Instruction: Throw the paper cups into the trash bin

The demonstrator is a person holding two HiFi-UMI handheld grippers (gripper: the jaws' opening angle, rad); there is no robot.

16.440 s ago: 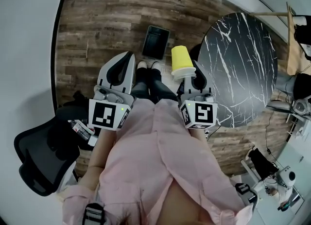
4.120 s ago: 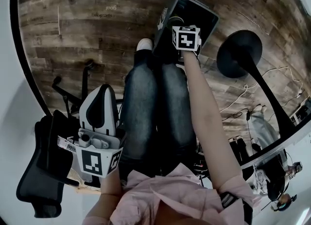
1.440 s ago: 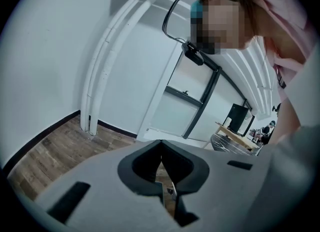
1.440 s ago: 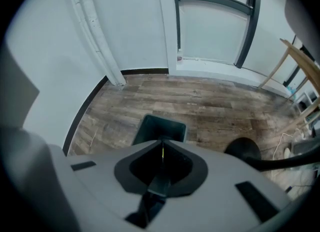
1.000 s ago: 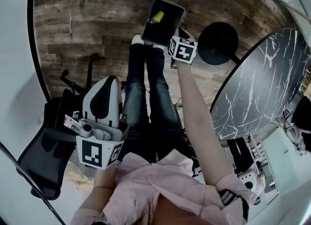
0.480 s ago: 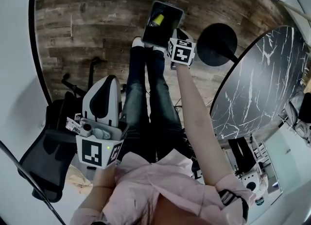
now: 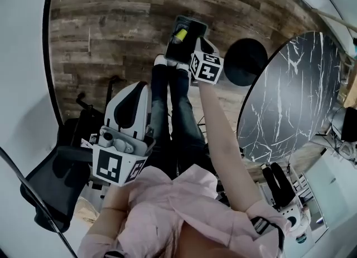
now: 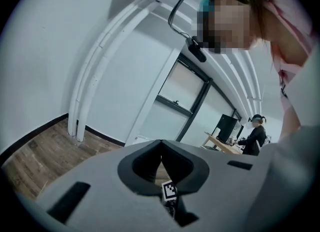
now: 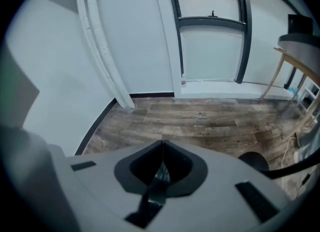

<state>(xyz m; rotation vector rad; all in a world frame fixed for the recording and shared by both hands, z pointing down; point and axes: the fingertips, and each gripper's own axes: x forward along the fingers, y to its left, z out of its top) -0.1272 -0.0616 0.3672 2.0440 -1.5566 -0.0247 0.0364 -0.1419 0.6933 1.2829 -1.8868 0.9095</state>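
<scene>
A yellow paper cup [image 7: 179, 34] lies inside the black trash bin [image 7: 192, 28] on the wooden floor, just beyond the person's shoes. My right gripper [image 7: 202, 42] hovers at the bin's right edge with its marker cube toward me. In the right gripper view its jaws [image 9: 162, 148] are shut with nothing between them, over bare floor. My left gripper [image 7: 139, 85] is held low at my left side, well away from the bin. Its jaws [image 8: 161, 151] are shut and empty, pointing up toward a wall and windows.
A round black marble table [image 7: 290, 95] stands to the right, its black disc base [image 7: 245, 62] close beside the bin. A black office chair [image 7: 50, 190] is at my lower left. The person's legs [image 7: 178, 117] stretch between the grippers.
The yellow cup the right gripper held earlier now lies in the bin. Over the last second the right gripper stays beside the bin and the left gripper has shifted slightly right.
</scene>
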